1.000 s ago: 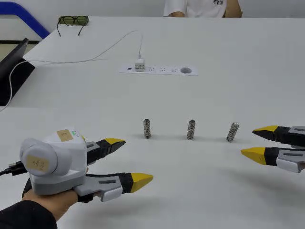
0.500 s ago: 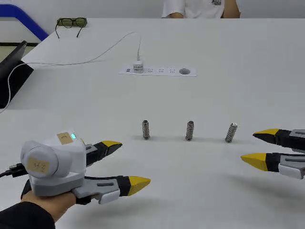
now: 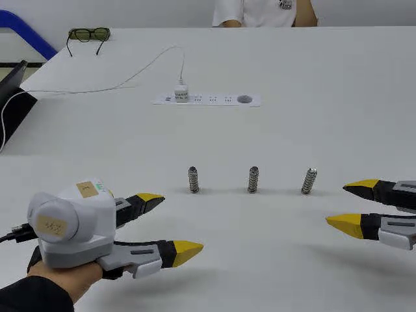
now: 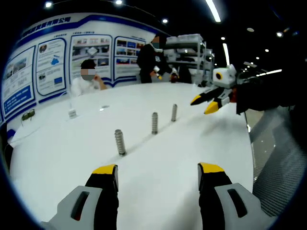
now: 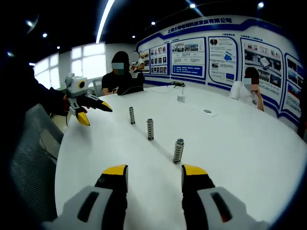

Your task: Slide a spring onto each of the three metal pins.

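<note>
Three metal springs stand upright in a row on the white table [image 3: 312, 97]: left spring [image 3: 193, 179], middle spring [image 3: 253, 179], right spring [image 3: 309, 181]. Each seems to sit around a pin, but the pins are hidden. My left gripper [image 3: 170, 222] is held low at the near left, open and holding nothing, short of the left spring [image 4: 119, 142]. My right gripper [image 3: 344, 205] comes in from the right edge, open and holding nothing, just right of the right spring [image 5: 178, 151]. In each gripper view the jaws stand apart, left gripper [image 4: 158, 168] and right gripper [image 5: 153, 170].
A white power strip [image 3: 214, 99] with a plugged charger [image 3: 181, 94] and its cable lies behind the springs. Glasses [image 3: 88, 34] rest at the far left, and a dark device [image 3: 12, 101] sits at the left edge. A person [image 3: 260, 12] sits across the table.
The head view has shifted a little, so the springs sit slightly left and lower. Both grippers keep nearly the same places and stay open; the right one has eased slightly away from the right spring.
</note>
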The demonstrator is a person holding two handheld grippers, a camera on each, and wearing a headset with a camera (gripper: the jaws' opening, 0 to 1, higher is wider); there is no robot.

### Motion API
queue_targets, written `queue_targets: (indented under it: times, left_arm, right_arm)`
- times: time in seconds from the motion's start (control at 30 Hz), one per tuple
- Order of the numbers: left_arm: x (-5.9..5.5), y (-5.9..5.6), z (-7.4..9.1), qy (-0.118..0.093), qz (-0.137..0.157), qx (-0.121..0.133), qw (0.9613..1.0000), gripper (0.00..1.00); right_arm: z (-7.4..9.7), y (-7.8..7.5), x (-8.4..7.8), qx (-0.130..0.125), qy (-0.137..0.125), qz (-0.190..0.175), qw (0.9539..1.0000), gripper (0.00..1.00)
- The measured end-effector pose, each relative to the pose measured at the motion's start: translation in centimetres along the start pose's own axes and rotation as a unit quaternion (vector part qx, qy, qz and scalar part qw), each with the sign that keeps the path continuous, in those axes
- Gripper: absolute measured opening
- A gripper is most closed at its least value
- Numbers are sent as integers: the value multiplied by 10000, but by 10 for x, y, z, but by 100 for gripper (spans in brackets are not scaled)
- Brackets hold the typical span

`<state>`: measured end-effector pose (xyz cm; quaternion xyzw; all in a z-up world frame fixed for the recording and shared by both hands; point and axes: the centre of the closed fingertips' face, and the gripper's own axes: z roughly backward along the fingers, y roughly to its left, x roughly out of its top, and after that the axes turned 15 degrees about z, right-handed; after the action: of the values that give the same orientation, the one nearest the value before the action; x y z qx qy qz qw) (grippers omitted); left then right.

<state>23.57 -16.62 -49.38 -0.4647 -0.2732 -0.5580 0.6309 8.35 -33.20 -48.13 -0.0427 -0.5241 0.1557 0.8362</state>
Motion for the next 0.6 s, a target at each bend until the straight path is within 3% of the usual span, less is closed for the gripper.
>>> queue_targets:
  times: [0.6]
  left_arm:
    - [4, 0, 3, -28, 8, 54, 10000, 68]
  right_arm:
    - [4, 0, 5, -77, -80, -28, 9999, 46]
